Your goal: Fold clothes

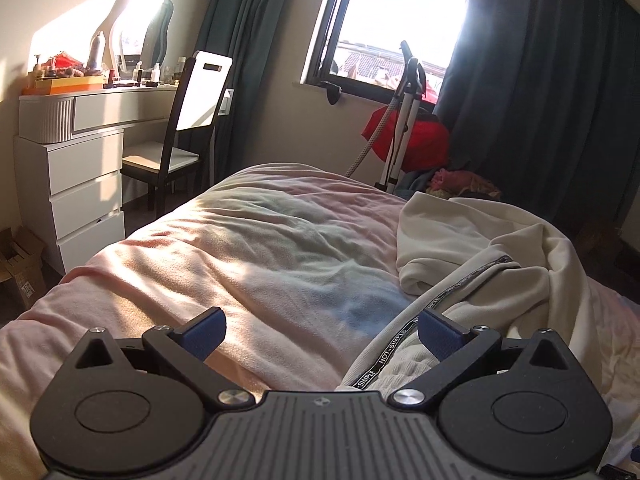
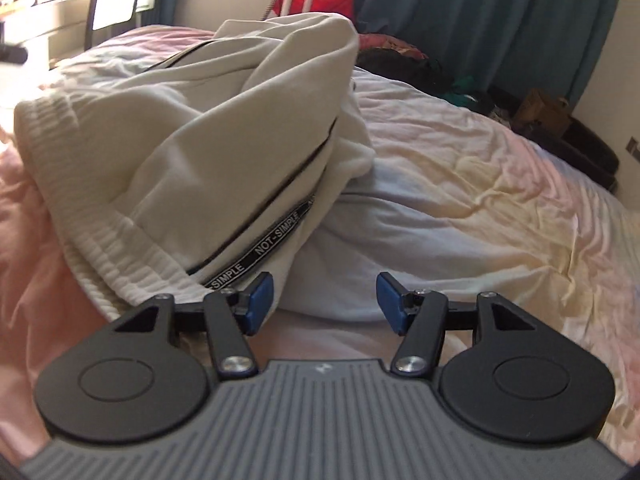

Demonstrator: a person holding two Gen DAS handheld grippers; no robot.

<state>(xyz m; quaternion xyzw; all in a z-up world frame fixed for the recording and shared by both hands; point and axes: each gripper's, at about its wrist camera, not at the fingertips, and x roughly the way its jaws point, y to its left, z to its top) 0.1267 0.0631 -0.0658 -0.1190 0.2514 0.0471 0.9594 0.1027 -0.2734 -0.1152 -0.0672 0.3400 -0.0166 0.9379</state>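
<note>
A cream garment [image 1: 492, 252] with a black "NOT-SIMPLE" tape along its zip lies crumpled on the pink bed cover [image 1: 240, 248]. In the left wrist view it sits at the right, its ribbed hem by my right finger. My left gripper [image 1: 320, 332] is open and empty, just above the cover, left of the garment. In the right wrist view the garment [image 2: 192, 140] is heaped at the left, its ribbed hem touching or just over my left finger. My right gripper [image 2: 325, 304] is open and empty over the bed cover [image 2: 480, 200].
A white dresser [image 1: 80, 184] with toiletries and a black chair [image 1: 180, 136] stand left of the bed. A garment steamer [image 1: 404, 120] and a red item [image 1: 416, 140] stand under the window. Dark curtains hang beyond. Clothes are piled on the floor at the right [image 2: 460, 80].
</note>
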